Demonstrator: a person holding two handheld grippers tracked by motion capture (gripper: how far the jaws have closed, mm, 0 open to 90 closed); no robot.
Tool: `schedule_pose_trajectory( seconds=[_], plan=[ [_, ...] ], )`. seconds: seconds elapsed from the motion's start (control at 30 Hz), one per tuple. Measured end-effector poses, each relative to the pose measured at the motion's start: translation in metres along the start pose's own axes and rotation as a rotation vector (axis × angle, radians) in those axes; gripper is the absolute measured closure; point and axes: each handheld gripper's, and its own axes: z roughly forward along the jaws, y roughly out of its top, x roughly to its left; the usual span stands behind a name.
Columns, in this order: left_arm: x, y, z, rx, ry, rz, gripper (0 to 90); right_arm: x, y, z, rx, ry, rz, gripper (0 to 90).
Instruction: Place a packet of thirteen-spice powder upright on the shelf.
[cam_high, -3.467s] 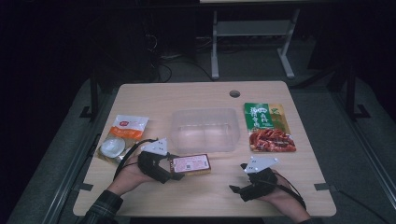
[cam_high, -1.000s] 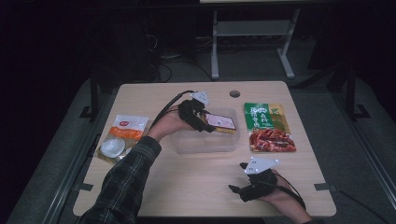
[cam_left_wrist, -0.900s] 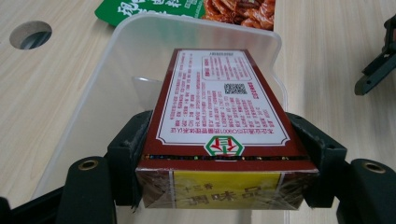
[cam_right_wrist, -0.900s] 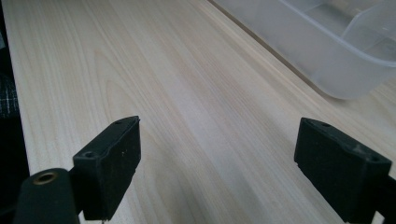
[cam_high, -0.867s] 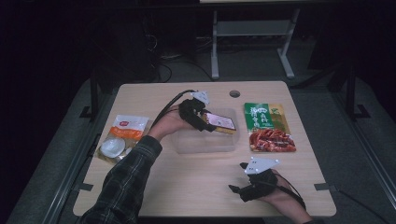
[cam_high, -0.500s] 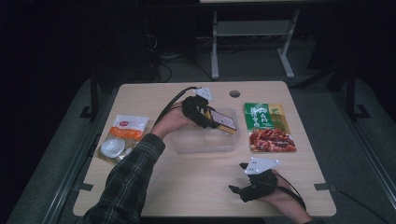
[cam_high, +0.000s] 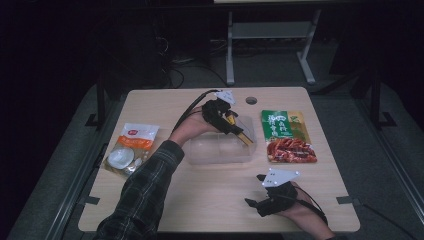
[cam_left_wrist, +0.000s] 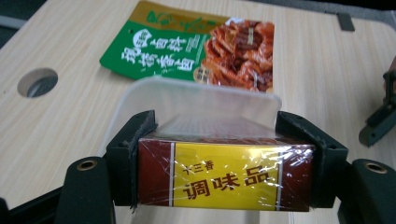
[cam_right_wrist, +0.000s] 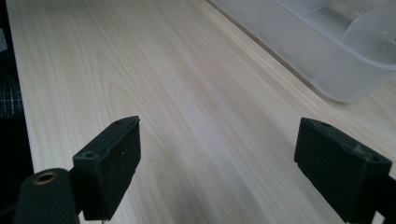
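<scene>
My left gripper (cam_high: 235, 129) is shut on a flat box of seasoning (cam_left_wrist: 224, 176), dark red with a yellow label and wrapped in film. It holds the box tilted over the far right corner of the clear plastic container (cam_high: 220, 150). In the left gripper view the container's rim (cam_left_wrist: 201, 93) lies just beyond the box. My right gripper (cam_high: 255, 204) rests on the table near the front edge, jaws wide apart with nothing between them, and its fingers (cam_right_wrist: 109, 158) frame bare wood.
A green and red snack pouch (cam_high: 287, 135) lies right of the container. An orange and white pouch (cam_high: 131, 147) lies at the table's left. A round cable hole (cam_high: 251, 100) sits at the back. The container's corner (cam_right_wrist: 336, 51) is far right in the right gripper view.
My left hand carried the box from the table's front up over the container, then tipped it down toward the far right corner. The right gripper has stayed put.
</scene>
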Motion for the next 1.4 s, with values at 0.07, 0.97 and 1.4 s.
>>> schedule_pose_trajectory(
  seconds=[0.07,0.97,1.4],
  plan=[
    [0.0,0.002,0.001,-0.007,-0.002,-0.002,30.6,0.0,0.0,0.0,0.0,0.002,0.001,14.2],
    [-0.001,0.014,0.049,0.031,-0.033,-0.017,28.0,0.0,-0.001,-0.001,-0.001,0.002,-0.001,14.2],
    [-0.01,0.011,0.009,-0.022,-0.002,-0.03,19.9,0.0,-0.001,0.001,0.006,0.0,-0.01,14.1]
  ],
)
